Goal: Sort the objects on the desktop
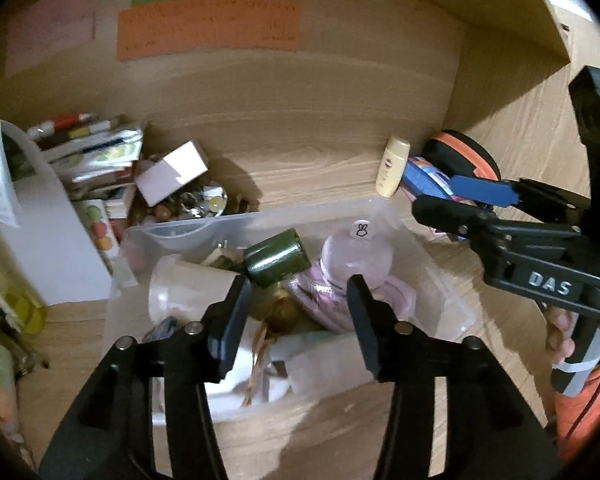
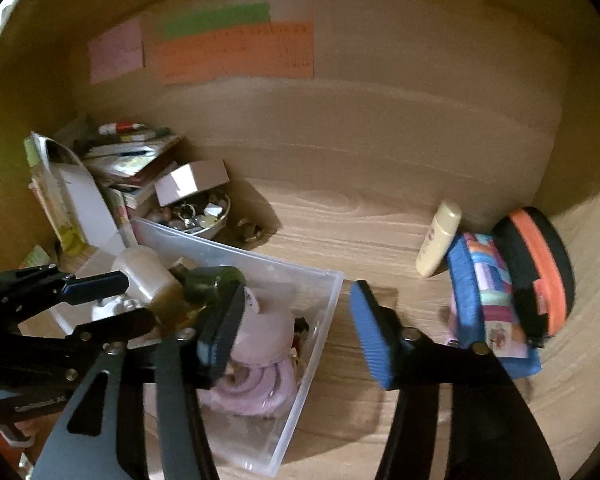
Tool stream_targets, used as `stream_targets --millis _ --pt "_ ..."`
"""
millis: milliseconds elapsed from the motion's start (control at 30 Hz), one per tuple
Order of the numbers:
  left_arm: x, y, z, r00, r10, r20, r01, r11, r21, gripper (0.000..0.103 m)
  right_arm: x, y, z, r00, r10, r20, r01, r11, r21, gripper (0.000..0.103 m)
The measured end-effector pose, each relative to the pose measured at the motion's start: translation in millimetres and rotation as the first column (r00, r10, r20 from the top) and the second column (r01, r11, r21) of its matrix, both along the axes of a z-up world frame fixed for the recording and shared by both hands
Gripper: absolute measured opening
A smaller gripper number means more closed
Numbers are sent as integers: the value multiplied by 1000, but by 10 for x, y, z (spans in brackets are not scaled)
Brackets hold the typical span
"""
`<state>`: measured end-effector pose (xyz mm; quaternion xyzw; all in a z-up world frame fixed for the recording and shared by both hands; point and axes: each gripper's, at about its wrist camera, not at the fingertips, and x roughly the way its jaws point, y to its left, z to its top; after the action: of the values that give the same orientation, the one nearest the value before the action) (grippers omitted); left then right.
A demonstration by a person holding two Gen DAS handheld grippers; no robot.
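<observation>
A clear plastic bin (image 1: 452,280) (image 2: 320,320) sits on the wooden desk and holds a dark green jar (image 1: 278,258) (image 2: 212,284), a pink bottle (image 1: 356,256), a pale cup (image 1: 180,292), a purple coiled item (image 2: 256,392) and white things. My left gripper (image 1: 300,320) is open and empty just above the bin; it also shows in the right wrist view (image 2: 112,300). My right gripper (image 2: 296,332) is open and empty over the bin's right edge; in the left wrist view (image 1: 452,196) it hovers to the right of the bin.
A cream lotion bottle (image 1: 392,168) (image 2: 438,240), a blue patterned pouch (image 2: 492,304) and a black-and-orange case (image 2: 540,272) stand at the back right. A metal bowl of trinkets (image 2: 196,216) with a pink box, stacked books (image 1: 92,160) and a white box (image 1: 40,240) crowd the left.
</observation>
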<state>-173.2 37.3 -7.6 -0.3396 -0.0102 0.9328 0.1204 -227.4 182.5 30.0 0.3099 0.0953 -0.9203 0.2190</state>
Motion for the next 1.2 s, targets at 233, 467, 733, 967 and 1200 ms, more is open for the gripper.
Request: stream_targets --millis 233,467,733,967,1200 --pt "368 -19 201 995 59 -76 -62 997 -41 80 397 53 104 999 22 -24 -23 1000 -15 77" --pt "836 -2 324 967 162 -198 -190 973 -134 94 830 155 182 997 36 -75 -40 998 -54 84" --pt "1195 39 413 952 176 -249 -213 968 -132 97 1284 240 204 991 33 -126 -40 998 -57 94" --pt "1298 104 426 945 187 -269 -229 964 -136 97 1603 279 163 988 25 -155 -39 995 -90 103" --pt "1300 89 406 941 206 -270 -244 963 -117 97 1624 267 125 987 2 -159 -12 998 -63 103"
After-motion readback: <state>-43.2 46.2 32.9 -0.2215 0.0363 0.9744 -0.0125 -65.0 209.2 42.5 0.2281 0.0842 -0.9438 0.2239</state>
